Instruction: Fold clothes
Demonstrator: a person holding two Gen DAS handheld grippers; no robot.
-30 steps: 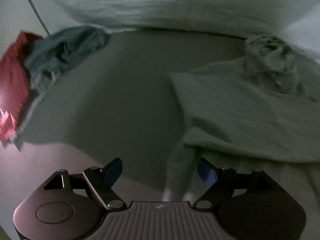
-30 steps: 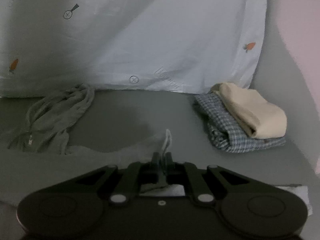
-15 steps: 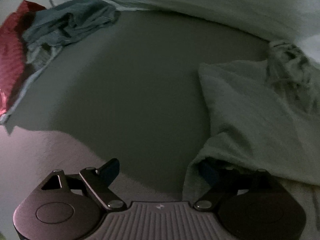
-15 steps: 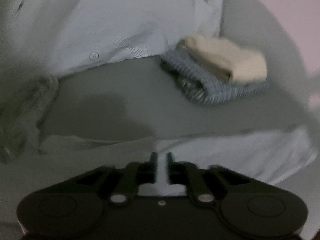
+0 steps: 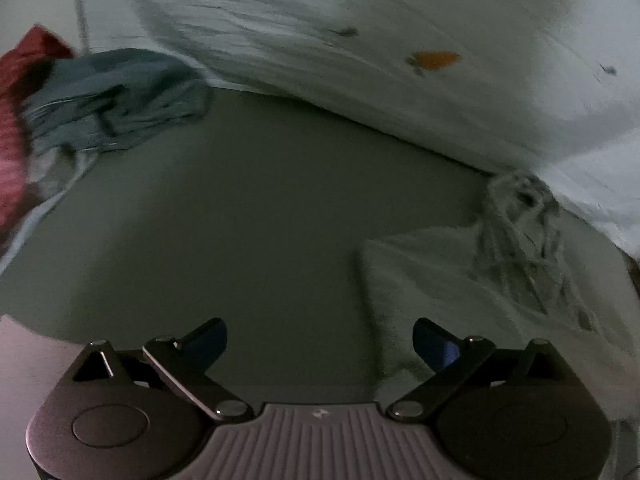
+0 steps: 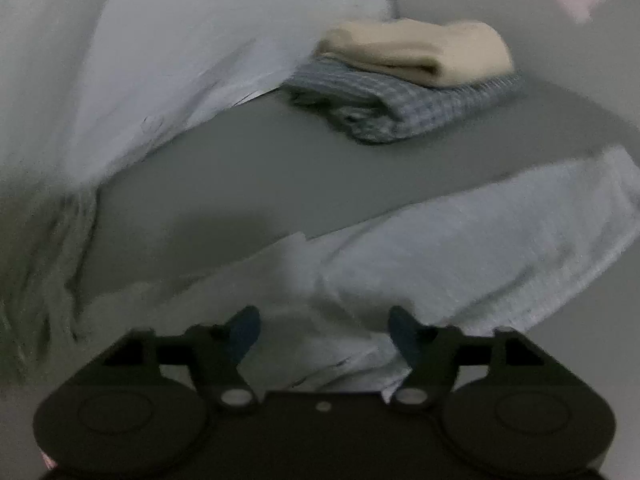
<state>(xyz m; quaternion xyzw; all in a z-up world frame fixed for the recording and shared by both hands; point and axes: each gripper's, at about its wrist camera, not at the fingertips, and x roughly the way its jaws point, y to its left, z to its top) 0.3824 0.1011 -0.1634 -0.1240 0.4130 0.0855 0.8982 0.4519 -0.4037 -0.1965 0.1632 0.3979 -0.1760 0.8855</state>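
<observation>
A pale grey-green garment point(image 5: 480, 288) lies spread on the grey bed sheet point(image 5: 260, 220), its bunched hood with cords point(image 5: 520, 232) at the far end. My left gripper point(image 5: 320, 336) hovers at the garment's left edge. Its jaws are opening wide with nothing between them, and the right finger sits over the cloth's border. In the right wrist view the same garment point(image 6: 460, 248) looks whitish and runs in a folded band under my right gripper point(image 6: 323, 326). That gripper's jaws are opening too. Cloth lies below and between the fingers, but the pads do not press on it.
A folded cream garment point(image 6: 420, 48) rests on a folded blue checked one point(image 6: 400, 112) at the back right. A white duvet with carrot prints point(image 5: 400, 40) borders the far side. A crumpled teal garment point(image 5: 112, 108) and a red one point(image 5: 16, 120) lie at the far left.
My right gripper was shut on a pinch of the garment; it has let go, spread its jaws and sunk toward the bed. The left gripper widened and came clear of the cloth edge.
</observation>
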